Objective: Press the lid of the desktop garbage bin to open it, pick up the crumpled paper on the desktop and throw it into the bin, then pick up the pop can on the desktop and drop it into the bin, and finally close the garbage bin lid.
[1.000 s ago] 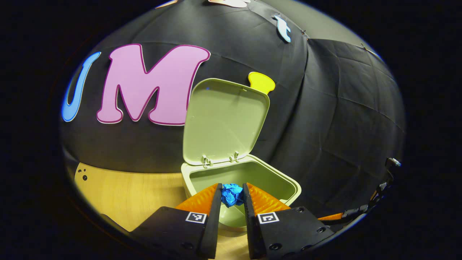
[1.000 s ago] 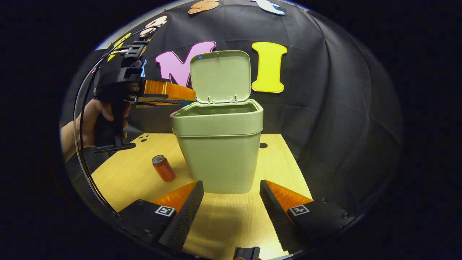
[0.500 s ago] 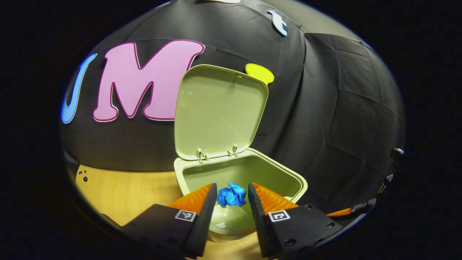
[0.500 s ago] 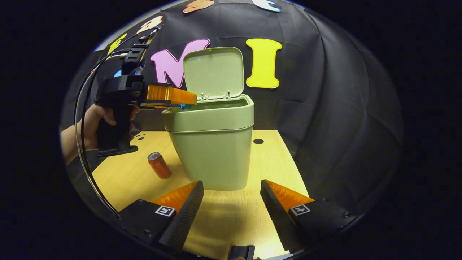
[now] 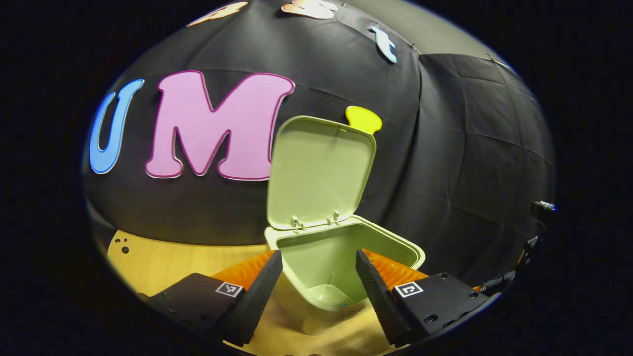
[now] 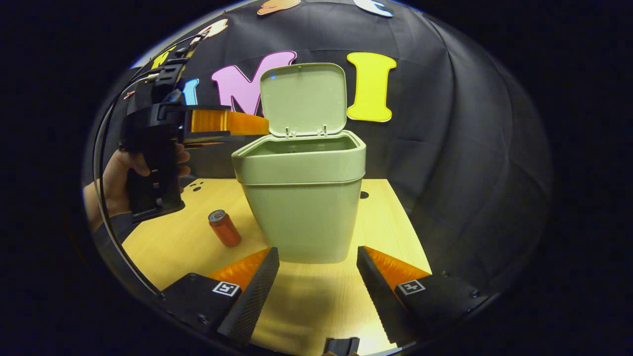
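The pale green bin (image 6: 301, 207) stands on the wooden table (image 6: 306, 301) with its lid (image 6: 302, 99) raised upright. My left gripper (image 5: 318, 254) hovers open just over the bin's near rim (image 5: 410, 251), nothing between its fingers, and the lid (image 5: 321, 173) stands behind. A faint blue trace lies deep in the bin (image 5: 341, 300). In the right gripper view a hand (image 6: 116, 183) holds the left gripper (image 6: 264, 132) level at the bin's upper left edge. An orange pop can (image 6: 224, 228) stands upright left of the bin. My right gripper (image 6: 317, 250) is open, low in front of the bin.
Black cloth walls close in the table behind and to the right. A cable (image 6: 106, 198) loops down from the left gripper. Small holes (image 6: 197, 187) mark the tabletop at the back left, and one (image 6: 363, 195) lies right of the bin.
The left gripper opened and the blue crumpled paper left its fingers and dropped into the bin. The gripper then drew back a little. The right gripper barely shifted.
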